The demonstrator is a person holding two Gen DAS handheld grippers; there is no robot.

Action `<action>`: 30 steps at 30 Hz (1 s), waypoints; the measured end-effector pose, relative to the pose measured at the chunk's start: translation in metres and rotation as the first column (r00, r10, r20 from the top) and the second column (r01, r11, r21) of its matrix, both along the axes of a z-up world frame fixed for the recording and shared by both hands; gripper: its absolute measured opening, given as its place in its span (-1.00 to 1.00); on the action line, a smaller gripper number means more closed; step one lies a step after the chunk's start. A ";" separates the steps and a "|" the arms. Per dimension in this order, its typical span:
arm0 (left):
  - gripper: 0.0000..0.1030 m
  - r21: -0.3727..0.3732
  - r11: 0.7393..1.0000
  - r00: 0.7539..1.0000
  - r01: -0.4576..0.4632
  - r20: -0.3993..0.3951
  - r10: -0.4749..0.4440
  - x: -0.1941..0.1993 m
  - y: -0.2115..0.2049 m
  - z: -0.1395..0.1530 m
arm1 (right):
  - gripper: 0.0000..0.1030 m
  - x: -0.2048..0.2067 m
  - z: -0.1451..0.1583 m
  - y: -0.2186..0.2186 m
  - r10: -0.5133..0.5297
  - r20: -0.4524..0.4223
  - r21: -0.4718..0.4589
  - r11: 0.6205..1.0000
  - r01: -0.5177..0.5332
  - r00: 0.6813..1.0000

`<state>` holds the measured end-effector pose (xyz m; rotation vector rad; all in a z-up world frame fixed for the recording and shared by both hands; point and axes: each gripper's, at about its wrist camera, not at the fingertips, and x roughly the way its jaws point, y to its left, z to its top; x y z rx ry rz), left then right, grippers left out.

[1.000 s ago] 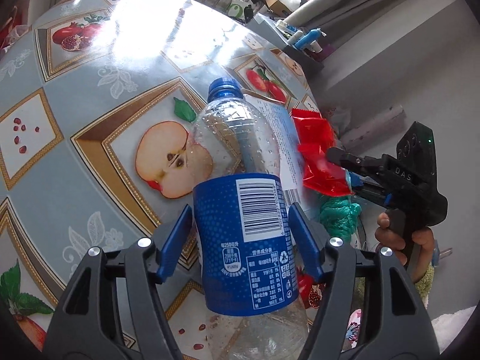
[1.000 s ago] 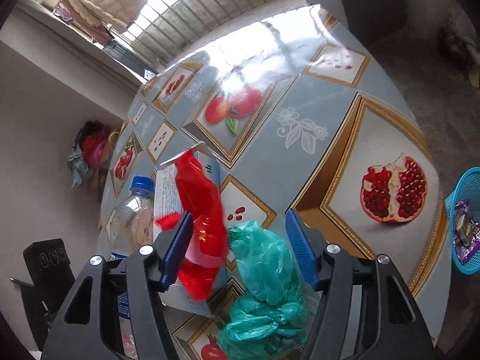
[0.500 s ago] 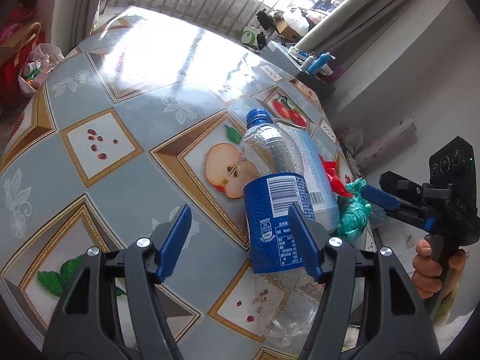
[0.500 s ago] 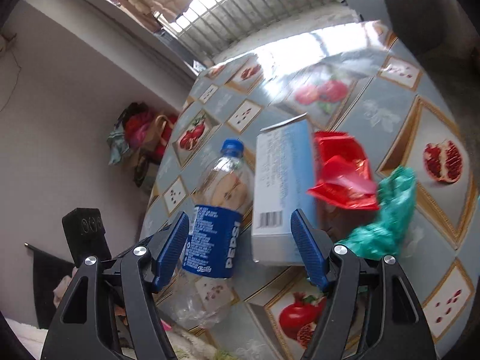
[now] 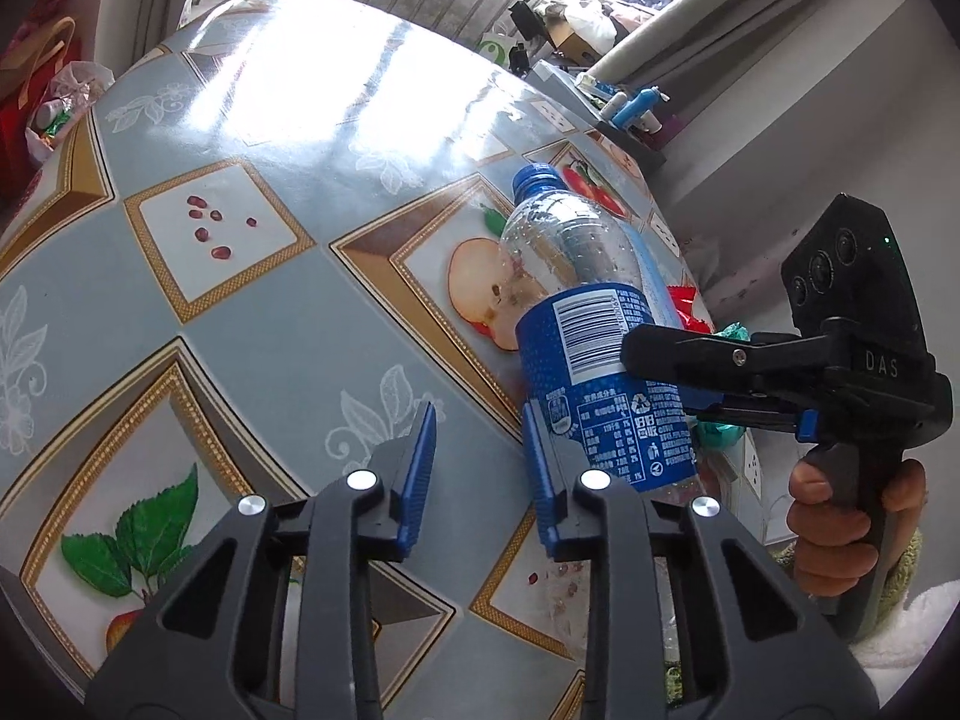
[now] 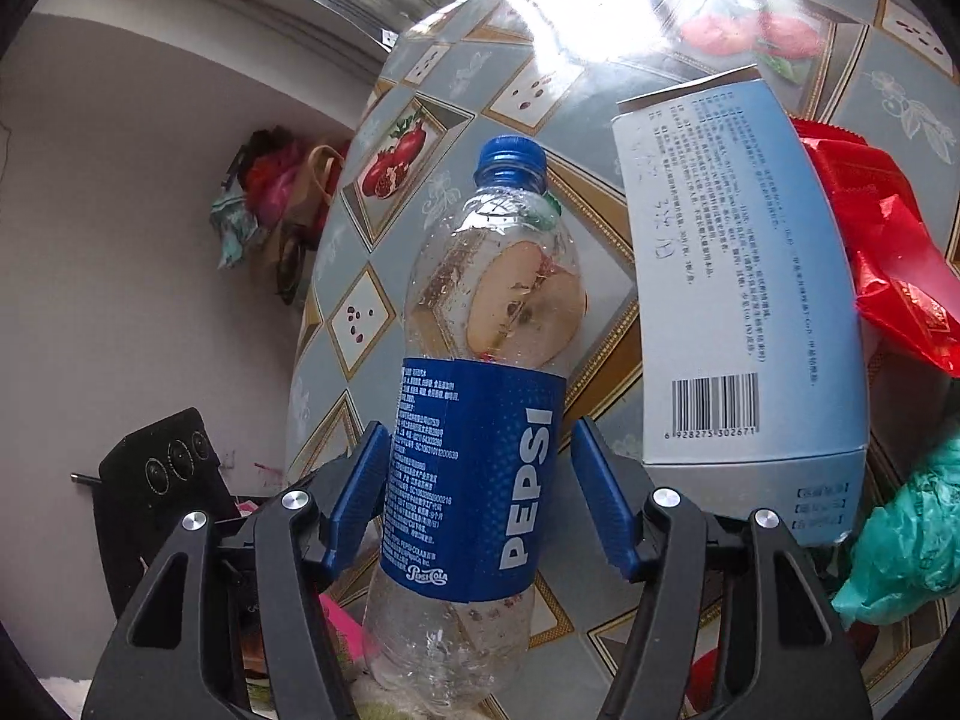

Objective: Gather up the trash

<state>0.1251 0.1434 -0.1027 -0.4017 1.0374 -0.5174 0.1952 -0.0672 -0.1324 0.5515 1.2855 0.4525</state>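
Observation:
An empty clear Pepsi bottle with a blue label and blue cap lies on the fruit-patterned tablecloth. My right gripper is open, its blue pads on either side of the label, not pressing it. In the left wrist view the bottle lies just right of my left gripper, which is open and empty with its jaws partly closed. The right gripper reaches in from the right over the bottle's label. A pale blue carton, a red wrapper and a green plastic bag lie right of the bottle.
The table edge curves down on the left, with bags hanging against the wall beyond it. A cluttered shelf stands past the table's far side. The person's hand holds the right gripper's handle.
My left gripper has let go of the bottle, shifted left and narrowed. My right gripper has swung from the red wrapper and green bag to straddle the bottle.

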 end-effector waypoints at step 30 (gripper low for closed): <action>-0.62 0.002 0.887 0.874 0.462 0.168 -0.455 -0.017 -0.191 0.077 | 0.11 -0.105 0.078 -0.193 -0.363 0.200 0.086 0.932 0.352 0.910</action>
